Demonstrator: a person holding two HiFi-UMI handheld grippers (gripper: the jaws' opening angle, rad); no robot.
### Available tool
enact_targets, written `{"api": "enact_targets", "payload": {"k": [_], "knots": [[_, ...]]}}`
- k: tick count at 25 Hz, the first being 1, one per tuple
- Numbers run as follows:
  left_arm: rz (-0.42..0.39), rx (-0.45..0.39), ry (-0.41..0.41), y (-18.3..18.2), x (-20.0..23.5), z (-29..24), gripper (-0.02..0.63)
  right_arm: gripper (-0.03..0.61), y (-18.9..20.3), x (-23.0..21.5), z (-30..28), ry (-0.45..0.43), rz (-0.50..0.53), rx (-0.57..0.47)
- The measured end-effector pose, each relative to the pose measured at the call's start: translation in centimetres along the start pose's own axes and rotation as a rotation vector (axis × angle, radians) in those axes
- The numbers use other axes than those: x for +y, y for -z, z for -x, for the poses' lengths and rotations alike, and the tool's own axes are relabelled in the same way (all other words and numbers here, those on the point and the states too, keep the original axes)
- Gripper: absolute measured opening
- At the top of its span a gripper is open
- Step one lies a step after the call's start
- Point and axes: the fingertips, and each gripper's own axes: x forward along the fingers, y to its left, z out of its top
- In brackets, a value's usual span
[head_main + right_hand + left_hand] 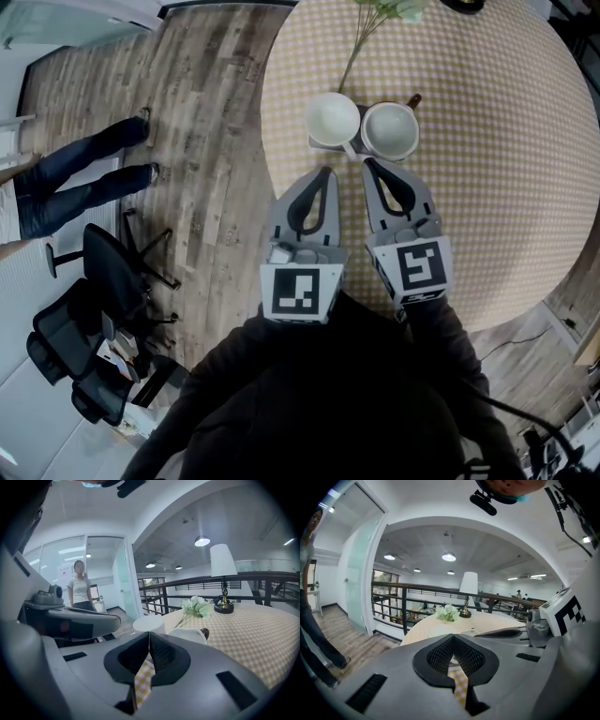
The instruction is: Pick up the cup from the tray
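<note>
Two white cups stand side by side on a small tray (317,143) on a round table with a yellow checked cloth (487,169). The left cup (333,119) and the right cup (390,130) both look empty. My left gripper (325,172) is shut on nothing, its tips just short of the left cup. Beside it, my right gripper (368,164) is also shut and empty, its tips close to the right cup's near rim. In the right gripper view both cups (149,623) (187,634) rise just beyond the closed tips (149,634).
A bunch of pale flowers (380,14) lies on the table behind the cups, and a lamp (223,573) stands farther back. A person's legs (75,178) and an office chair (103,309) are on the wooden floor to the left. A railing (408,590) runs beyond the table.
</note>
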Motion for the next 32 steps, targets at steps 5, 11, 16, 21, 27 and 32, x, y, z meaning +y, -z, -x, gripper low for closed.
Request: {"api": "enact_targets", "payload": {"k": [5, 11, 16, 21, 27, 32], "knots": [[0.009, 0.021, -0.014, 1.0, 1.4, -0.4, 0.006, 0.008, 0.6, 0.1, -1.4, 0.000, 0.040, 0.009], [0.026, 0.029, -0.024, 1.6, 2.8, -0.8, 0.006, 0.008, 1.9, -0.5, -2.3, 0.028, 0.049, 0.051], [0.033, 0.035, -0.026, 2.1, 3.3, -0.6, 0.006, 0.008, 2.8, 0.5, -2.7, 0.001, 0.037, 0.081], [0.043, 0.041, -0.042, 2.5, 4.4, -0.3, 0.006, 0.008, 3.0, 2.6, -3.5, -0.044, 0.041, 0.084], [0.054, 0.038, -0.063, 2.5, 5.3, 0.2, 0.006, 0.008, 2.6, 3.8, -4.5, -0.080, 0.048, 0.071], [0.050, 0.036, -0.068, 2.5, 5.4, 0.5, 0.006, 0.008, 2.7, 3.4, -3.4, -0.055, 0.024, 0.078]]}}
